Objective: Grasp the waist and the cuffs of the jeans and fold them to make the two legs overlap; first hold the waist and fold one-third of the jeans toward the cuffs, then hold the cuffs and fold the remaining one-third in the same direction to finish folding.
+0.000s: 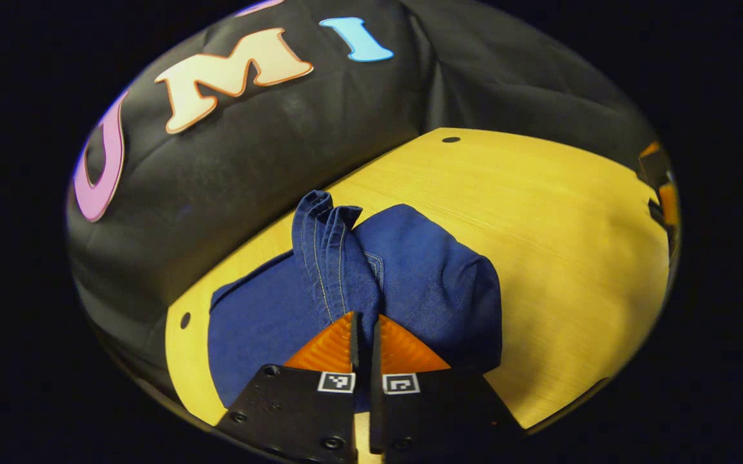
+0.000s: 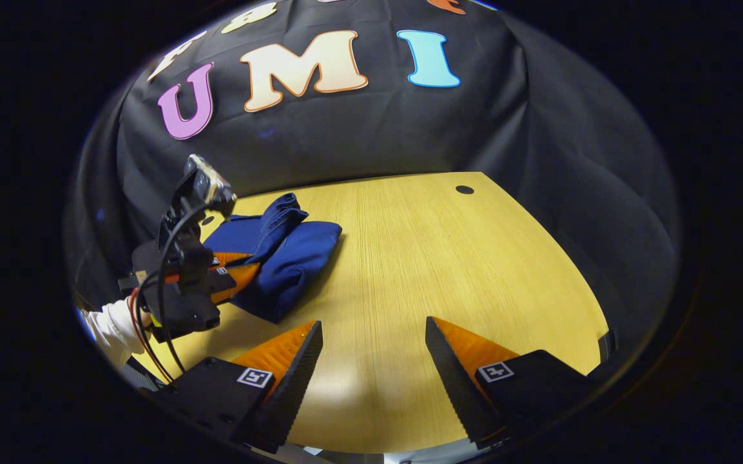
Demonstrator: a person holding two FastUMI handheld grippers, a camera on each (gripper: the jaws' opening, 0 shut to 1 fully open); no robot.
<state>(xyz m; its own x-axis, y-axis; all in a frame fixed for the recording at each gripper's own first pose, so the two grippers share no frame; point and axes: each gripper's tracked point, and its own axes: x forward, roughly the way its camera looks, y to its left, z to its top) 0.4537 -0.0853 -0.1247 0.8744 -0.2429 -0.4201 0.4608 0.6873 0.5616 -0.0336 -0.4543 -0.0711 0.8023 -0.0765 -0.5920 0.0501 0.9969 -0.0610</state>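
Note:
The blue jeans [image 1: 429, 270] lie folded into a compact bundle on the wooden table [image 1: 571, 258], near its left edge by the booth wall. My left gripper [image 1: 365, 317] is shut on a stitched hem of the jeans, and that strip of denim stands up from the fingertips over the bundle. In the right gripper view the jeans [image 2: 297, 254] sit at the left, with the left gripper [image 2: 232, 270] pinching them from the near side, held by a hand in a white sleeve [image 2: 110, 328]. My right gripper [image 2: 374, 330] hangs open over bare table, well to the right of the jeans, holding nothing.
The tabletop [image 2: 448, 258] stretches right and forward of the bundle, with small dark holes [image 2: 464, 189] near its far corners. Black cloth wall [image 2: 358, 129] closes in the back and sides. A cable [image 2: 168, 258] runs along the left gripper's body.

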